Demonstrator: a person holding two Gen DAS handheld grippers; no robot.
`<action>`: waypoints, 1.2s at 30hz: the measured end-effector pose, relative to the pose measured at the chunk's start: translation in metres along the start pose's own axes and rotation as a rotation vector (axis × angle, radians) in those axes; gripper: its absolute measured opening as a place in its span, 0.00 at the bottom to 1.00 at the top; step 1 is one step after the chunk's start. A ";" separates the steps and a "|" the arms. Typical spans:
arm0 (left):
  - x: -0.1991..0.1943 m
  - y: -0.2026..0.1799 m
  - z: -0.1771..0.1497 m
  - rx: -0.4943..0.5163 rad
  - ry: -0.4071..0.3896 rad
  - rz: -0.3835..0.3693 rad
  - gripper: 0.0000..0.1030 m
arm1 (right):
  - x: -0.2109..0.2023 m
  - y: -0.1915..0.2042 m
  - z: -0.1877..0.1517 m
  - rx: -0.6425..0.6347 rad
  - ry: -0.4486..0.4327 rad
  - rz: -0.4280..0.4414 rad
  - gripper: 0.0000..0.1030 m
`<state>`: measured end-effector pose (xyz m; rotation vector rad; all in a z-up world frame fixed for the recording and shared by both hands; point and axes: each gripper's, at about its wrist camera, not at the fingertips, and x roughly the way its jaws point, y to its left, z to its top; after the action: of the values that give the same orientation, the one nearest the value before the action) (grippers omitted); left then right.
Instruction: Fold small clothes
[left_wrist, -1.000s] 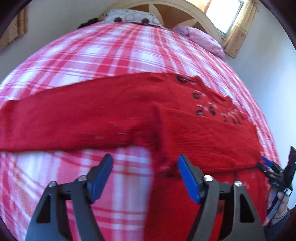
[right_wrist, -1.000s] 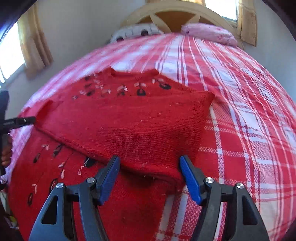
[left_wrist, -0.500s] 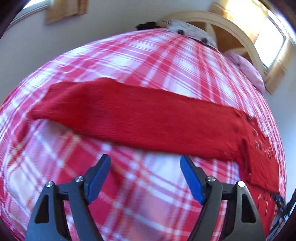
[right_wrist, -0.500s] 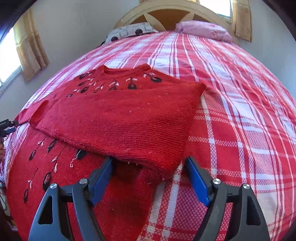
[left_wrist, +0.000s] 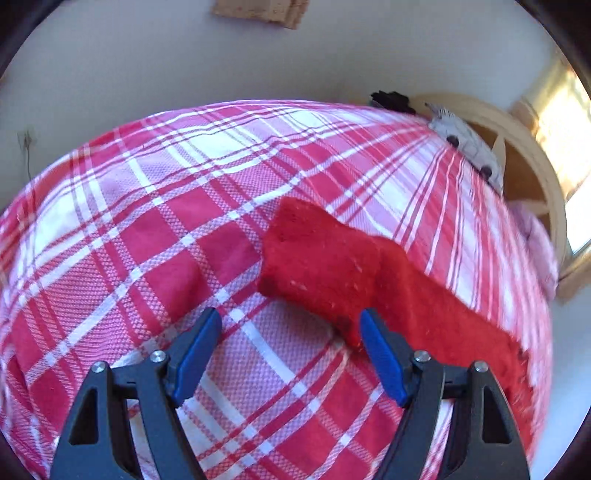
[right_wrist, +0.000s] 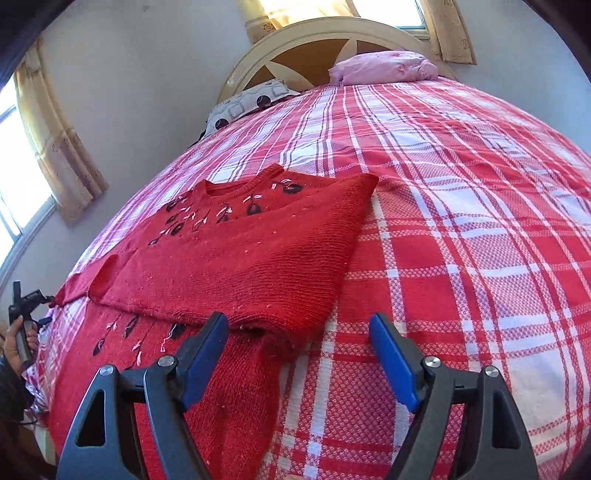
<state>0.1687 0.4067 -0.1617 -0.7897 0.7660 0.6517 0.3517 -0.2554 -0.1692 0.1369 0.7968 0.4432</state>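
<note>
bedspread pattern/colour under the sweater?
Red, pink and white plaid bedspread; clearest in the right wrist view, with the red sweater lying on it.

The left gripper (left_wrist: 290, 352) has swung from the sweater's body to the cuff of the spread sleeve (left_wrist: 314, 254), now mid-frame. The right gripper (right_wrist: 299, 354) has backed off the folded sleeve (right_wrist: 258, 266), now higher in frame.

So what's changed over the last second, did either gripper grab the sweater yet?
No grab. The left gripper swung left along the outstretched sleeve to its cuff end, open. The right gripper backed slightly off the folded sleeve's edge, open. The red sweater and the plaid bedspread lie as before.
</note>
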 end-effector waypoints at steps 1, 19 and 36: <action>0.001 -0.001 0.001 -0.011 0.000 -0.017 0.76 | -0.001 0.000 0.000 -0.004 -0.003 -0.003 0.77; 0.020 -0.004 0.010 -0.154 -0.009 -0.103 0.25 | -0.001 -0.001 -0.002 -0.009 -0.010 -0.023 0.77; -0.001 -0.025 0.009 -0.073 -0.076 -0.158 0.05 | -0.003 -0.002 -0.002 -0.006 -0.018 -0.031 0.77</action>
<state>0.1900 0.4004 -0.1470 -0.8773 0.6066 0.5670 0.3487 -0.2584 -0.1690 0.1224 0.7792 0.4147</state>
